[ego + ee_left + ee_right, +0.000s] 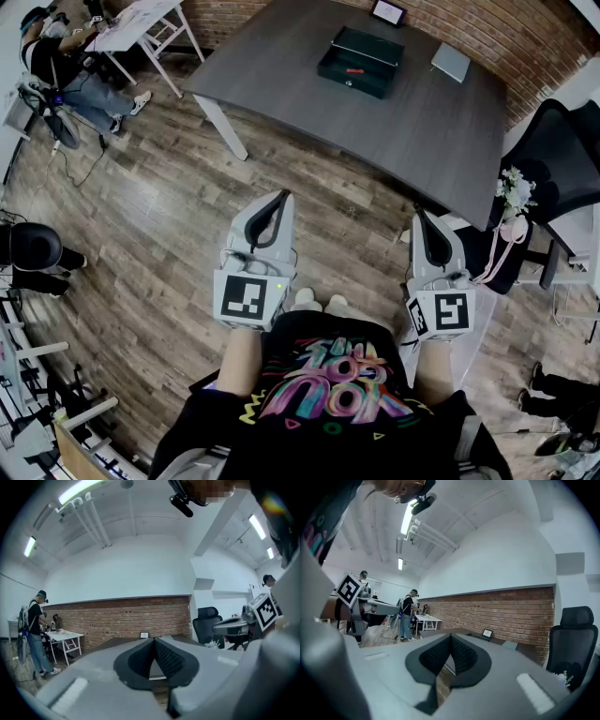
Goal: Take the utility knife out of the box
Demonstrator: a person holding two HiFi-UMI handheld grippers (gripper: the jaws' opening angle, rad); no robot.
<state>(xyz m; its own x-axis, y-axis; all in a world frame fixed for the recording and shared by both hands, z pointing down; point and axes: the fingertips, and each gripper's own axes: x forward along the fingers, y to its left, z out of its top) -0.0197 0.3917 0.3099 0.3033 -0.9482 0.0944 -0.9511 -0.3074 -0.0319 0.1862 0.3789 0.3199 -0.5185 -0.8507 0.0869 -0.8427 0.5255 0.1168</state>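
The box sits on the table well ahead of both hands, long side across the view, a red speck in it, likely the knife — neither hand clearly nearer — and the left gripper and right gripper are both pressed together, empty.

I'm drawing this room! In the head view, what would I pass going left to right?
Person → white table → box → grey pad → chair.
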